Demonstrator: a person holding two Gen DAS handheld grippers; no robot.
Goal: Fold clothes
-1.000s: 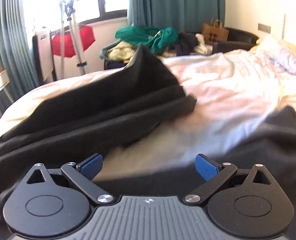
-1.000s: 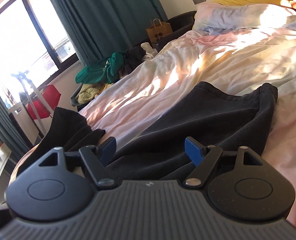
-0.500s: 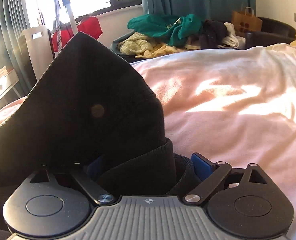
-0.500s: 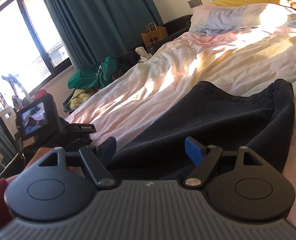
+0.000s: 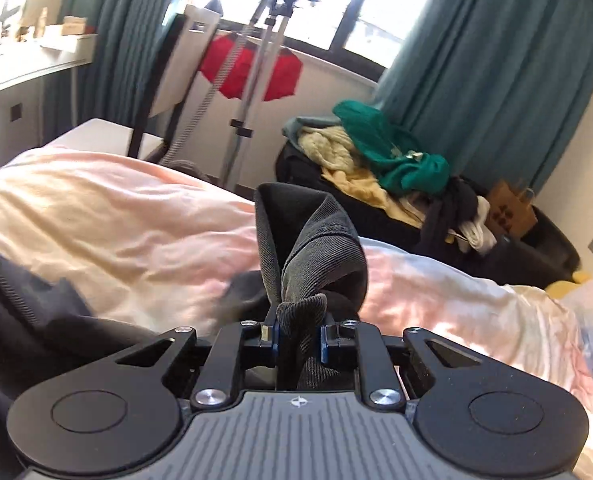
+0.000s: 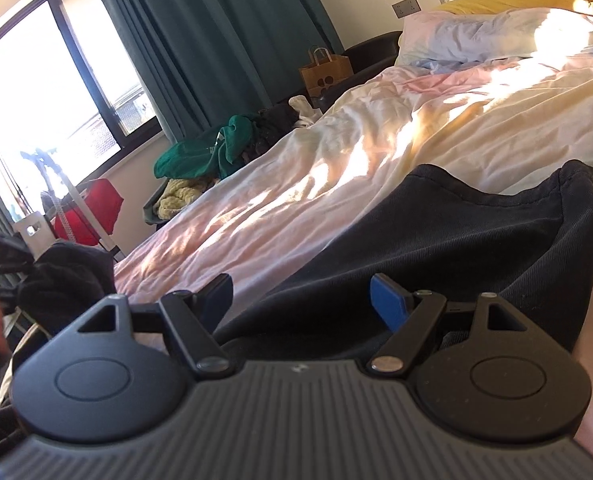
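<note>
A dark ribbed garment [image 6: 464,240] lies spread on the pale pink bed cover [image 6: 336,168]. My left gripper [image 5: 298,338] is shut on a bunched corner of the dark garment [image 5: 312,248], which stands up between the blue pads and is lifted off the bed. More of the dark cloth trails at the lower left [image 5: 24,312]. My right gripper [image 6: 302,300] is open and empty, low over the near edge of the garment. The lifted corner and the hand holding my left gripper show at the far left of the right wrist view [image 6: 56,276].
A pile of green, yellow and dark clothes [image 5: 384,168] sits on a dark chair beyond the bed. A garment steamer stand [image 5: 256,80] with a red item stands by the window. A brown paper bag [image 6: 326,72] and pillows [image 6: 496,36] lie toward the headboard.
My left gripper has shut on the garment corner and lifted it, turning toward the window. My right gripper stays open over the garment and has barely moved.
</note>
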